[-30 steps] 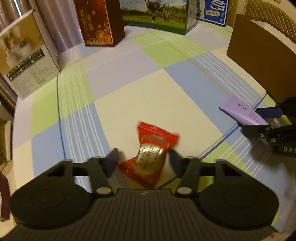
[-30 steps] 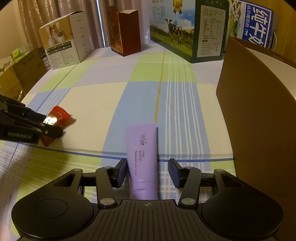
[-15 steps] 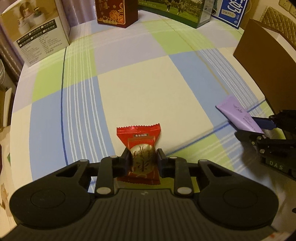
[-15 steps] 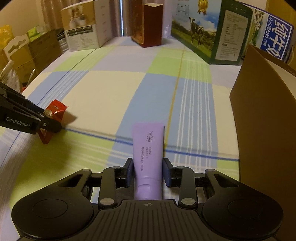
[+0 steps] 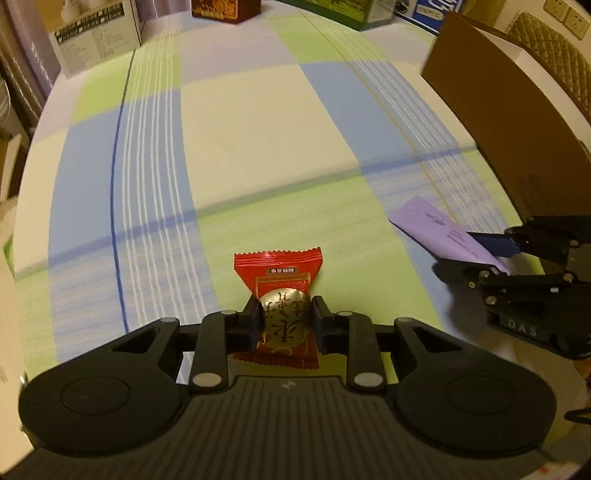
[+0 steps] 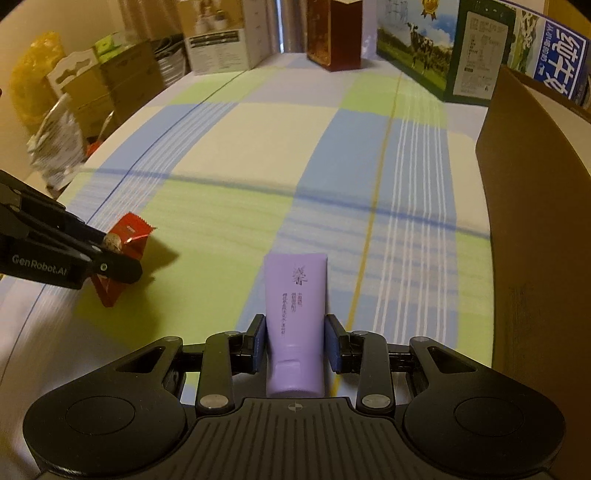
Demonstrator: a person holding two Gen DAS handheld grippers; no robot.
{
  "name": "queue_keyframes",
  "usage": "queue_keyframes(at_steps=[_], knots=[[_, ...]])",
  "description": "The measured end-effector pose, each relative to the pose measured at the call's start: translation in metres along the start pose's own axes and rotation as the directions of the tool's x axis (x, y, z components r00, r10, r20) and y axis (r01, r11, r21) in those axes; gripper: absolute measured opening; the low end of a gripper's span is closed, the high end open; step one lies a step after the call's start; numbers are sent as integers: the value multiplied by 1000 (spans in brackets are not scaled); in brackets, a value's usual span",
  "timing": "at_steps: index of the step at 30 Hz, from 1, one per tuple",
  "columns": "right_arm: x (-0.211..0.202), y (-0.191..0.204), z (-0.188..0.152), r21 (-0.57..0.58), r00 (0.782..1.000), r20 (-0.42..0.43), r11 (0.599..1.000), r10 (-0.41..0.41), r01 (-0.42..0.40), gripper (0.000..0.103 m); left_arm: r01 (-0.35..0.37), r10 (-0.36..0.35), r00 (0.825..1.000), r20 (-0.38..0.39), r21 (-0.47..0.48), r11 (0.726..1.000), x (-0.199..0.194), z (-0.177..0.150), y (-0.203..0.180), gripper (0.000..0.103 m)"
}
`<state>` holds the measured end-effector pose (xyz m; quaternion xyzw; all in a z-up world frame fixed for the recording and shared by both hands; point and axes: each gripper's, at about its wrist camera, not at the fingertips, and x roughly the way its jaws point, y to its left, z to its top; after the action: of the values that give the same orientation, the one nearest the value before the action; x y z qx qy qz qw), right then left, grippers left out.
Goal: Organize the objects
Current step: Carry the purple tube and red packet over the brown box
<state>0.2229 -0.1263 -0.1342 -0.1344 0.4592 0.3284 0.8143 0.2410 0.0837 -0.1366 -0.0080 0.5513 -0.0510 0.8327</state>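
Note:
My left gripper (image 5: 284, 314) is shut on a red candy packet with a gold centre (image 5: 282, 295) and holds it above the checked tablecloth. It shows from the side in the right wrist view (image 6: 122, 240). My right gripper (image 6: 295, 332) is shut on a purple tube (image 6: 297, 306), lifted off the cloth. In the left wrist view the tube (image 5: 439, 229) sticks out of the right gripper (image 5: 495, 258) at the right edge.
A brown cardboard box (image 6: 539, 206) stands close on the right and also shows in the left wrist view (image 5: 509, 110). Milk cartons (image 6: 443, 55), a dark red box (image 6: 336, 33) and a white box (image 6: 218, 40) line the far edge. Boxes and bags (image 6: 92, 85) sit beyond the left edge.
My left gripper closed on the candy packet and lifted it. My right gripper closed on the purple tube and raised it. Both pulled back over the cloth.

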Motion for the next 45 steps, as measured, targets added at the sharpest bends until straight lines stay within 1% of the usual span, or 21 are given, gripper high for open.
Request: queue_keyframes(at_steps=[5, 9, 11, 13, 14, 15, 16, 18, 20, 21, 22, 23, 24, 26, 28, 31, 34, 39, 45], knots=[[-21, 1, -24, -1, 999, -36, 1000, 32, -32, 31, 13, -14, 1000, -27, -9, 1000, -11, -36, -17, 23], [-32, -3, -37, 22, 998, -57, 999, 40, -39, 31, 17, -17, 999, -50, 0, 1000, -20, -54, -31, 24], [-36, -5, -42, 39, 998, -54, 999, 40, -38, 31, 23, -23, 998, -59, 3, 1000, -23, -60, -37, 24], [-37, -5, -44, 44, 998, -45, 998, 39, -37, 32, 27, -27, 997, -67, 2, 1000, -22, -65, -42, 30], [-37, -4, -44, 45, 999, -41, 998, 33, -31, 34, 29, -30, 997, -72, -4, 1000, -21, -66, -44, 35], [-37, -4, -43, 46, 999, -40, 999, 27, -26, 40, 30, -30, 997, -65, -8, 1000, -21, -66, -45, 41], [-37, -3, -44, 45, 999, -37, 999, 25, -23, 43, 29, -29, 998, -63, -13, 1000, -20, -65, -46, 42], [-37, 0, -45, 30, 999, -30, 999, 17, -16, 44, 22, -23, 998, -56, -21, 1000, -19, -64, -49, 46], [-36, 2, -46, 14, 1000, -26, 1000, 12, -12, 44, 9, -10, 999, -48, -25, 1000, -19, -63, -50, 46], [-36, 2, -46, 10, 1000, -24, 1000, 11, -10, 40, 5, -6, 999, -47, -26, 1000, -18, -63, -50, 44], [-36, 2, -46, 3, 1000, -20, 1000, 6, -6, 33, 2, -3, 999, -44, -32, 999, -17, -61, -50, 44], [-36, 2, -46, 0, 1000, -19, 1000, 4, -4, 31, -3, 1, 999, -42, -36, 999, -17, -61, -50, 40], [-36, 2, -46, -2, 1000, -19, 1000, 5, -5, 30, -13, 12, 999, -37, -35, 999, -17, -61, -50, 33], [-36, 2, -47, -10, 1000, -17, 1000, 3, -3, 30, -24, 23, 999, -34, -33, 999, -19, -62, -52, 27], [-36, 2, -48, -13, 1000, -20, 1000, 8, -8, 30, -16, 14, 999, -36, -40, 999, -19, -63, -53, 26], [-40, -2, -48, 0, 999, -26, 1000, 19, -19, 30, -21, 20, 999, -37, -39, 999, -20, -66, -58, 26], [-48, -7, -48, 15, 999, -13, 999, 41, -41, 30, -16, 15, 999, -34, -41, 999, -21, -67, -63, 24], [-70, -13, -42, 33, 996, 41, 996, 78, -79, 30, -5, 5, 1000, 7, -31, 1000, -36, -64, -71, 23], [-105, -24, -31, 48, 986, 124, 992, 110, -116, 30, 2, -1, 997, 82, -12, 1000, -62, -49, -86, 23]])
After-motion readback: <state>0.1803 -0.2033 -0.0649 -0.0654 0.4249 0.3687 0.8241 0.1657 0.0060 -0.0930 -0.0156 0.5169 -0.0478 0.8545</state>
